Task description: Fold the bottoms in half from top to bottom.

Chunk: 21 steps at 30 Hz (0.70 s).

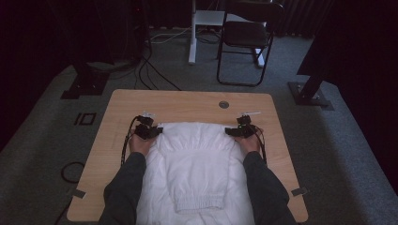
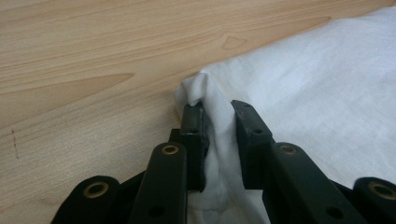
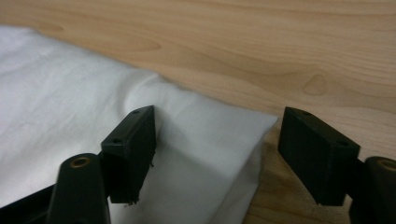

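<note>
From above, a white garment (image 1: 195,164) lies spread on the wooden worktop (image 1: 187,101), its ribbed hem folded toward the near side and its far edge running straight across between the two hands. The left claw (image 1: 151,131) sits at the far left corner of the cloth, the right claw (image 1: 237,131) at the far right corner; the person's dark sleeves come in from the near edge. A folding chair (image 1: 246,35) stands on the carpet beyond the worktop

Along the left claw (image 2: 217,119), the jaws are pressed together on a pinched ridge of the white garment (image 2: 327,93), a small tuft poking up past their tips, with bare worktop (image 2: 93,60) to the left

Along the right claw (image 3: 217,140), the jaws stand wide apart, straddling the corner of the garment (image 3: 70,107); one jaw rests on the cloth, the other hangs over the bare worktop (image 3: 280,46) just off the cloth's edge. Nothing is gripped here yet

To my eye this is the take-hold step of a fold: one corner secured, the other lined up. The next move calls for the right claw to close on its corner, catching all the layers, before both lift evenly and carry the far edge toward the near side
</note>
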Tool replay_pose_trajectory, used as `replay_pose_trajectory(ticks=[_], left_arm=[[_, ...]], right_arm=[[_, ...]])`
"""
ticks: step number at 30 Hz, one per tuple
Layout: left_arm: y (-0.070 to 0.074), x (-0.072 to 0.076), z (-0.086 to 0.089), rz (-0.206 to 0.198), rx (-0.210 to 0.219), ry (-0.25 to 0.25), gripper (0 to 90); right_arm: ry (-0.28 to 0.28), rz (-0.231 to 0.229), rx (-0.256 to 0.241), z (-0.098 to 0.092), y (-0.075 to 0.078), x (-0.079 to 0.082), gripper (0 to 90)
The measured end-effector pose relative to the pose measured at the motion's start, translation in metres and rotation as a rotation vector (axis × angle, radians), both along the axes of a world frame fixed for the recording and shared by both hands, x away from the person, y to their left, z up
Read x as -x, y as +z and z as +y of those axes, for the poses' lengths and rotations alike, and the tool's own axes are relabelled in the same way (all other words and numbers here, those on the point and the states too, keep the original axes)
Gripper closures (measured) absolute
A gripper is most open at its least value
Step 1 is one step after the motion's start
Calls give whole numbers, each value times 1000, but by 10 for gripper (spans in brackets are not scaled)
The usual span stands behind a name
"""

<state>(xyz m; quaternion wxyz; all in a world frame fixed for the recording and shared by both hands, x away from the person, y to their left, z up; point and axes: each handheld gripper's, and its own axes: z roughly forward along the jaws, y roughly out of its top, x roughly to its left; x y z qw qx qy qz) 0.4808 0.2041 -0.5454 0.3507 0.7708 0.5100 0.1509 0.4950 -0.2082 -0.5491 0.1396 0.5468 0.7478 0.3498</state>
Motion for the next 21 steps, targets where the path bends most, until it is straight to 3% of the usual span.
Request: replay_pose_trajectory(ticks=[2,3,4,5,8,10,11,12,13,14,15,16,17,20,21], left_arm=[[0,0,0,1,4,1,767],[0,0,1,4,9,3,770],[0,0,1,8,18,7,770],[-1,0,2,11,29,15,779],[1,1,3,10,26,17,815],[7,2,11,-2,108,34,845],[11,3,16,-17,167,34,852],[16,4,19,-32,200,34,852],[21,5,21,-46,206,23,853],[25,6,20,-60,209,20,853],[30,6,19,-69,202,16,852],[33,6,18,-79,198,15,852],[37,6,20,-81,230,20,852],[41,7,20,-91,234,13,851],[48,7,20,-108,251,8,850]], right_arm=[[15,-4,2,1,0,0,364],[5,6,-7,1,2,1,573],[5,6,-7,1,2,1,573],[46,29,-69,1,0,1,754],[50,41,-71,0,0,1,826],[37,21,-98,-7,4,2,842],[30,-32,-158,-18,15,6,846],[30,-32,-158,-18,15,6,846],[47,-83,-157,-23,27,10,846],[47,-83,-157,-23,27,10,846],[61,-108,-121,-22,34,11,846],[61,-108,-121,-22,34,11,846],[58,-121,-128,-23,36,11,846],[50,-123,-147,-24,37,11,845],[52,-158,-153,-26,42,12,845]])
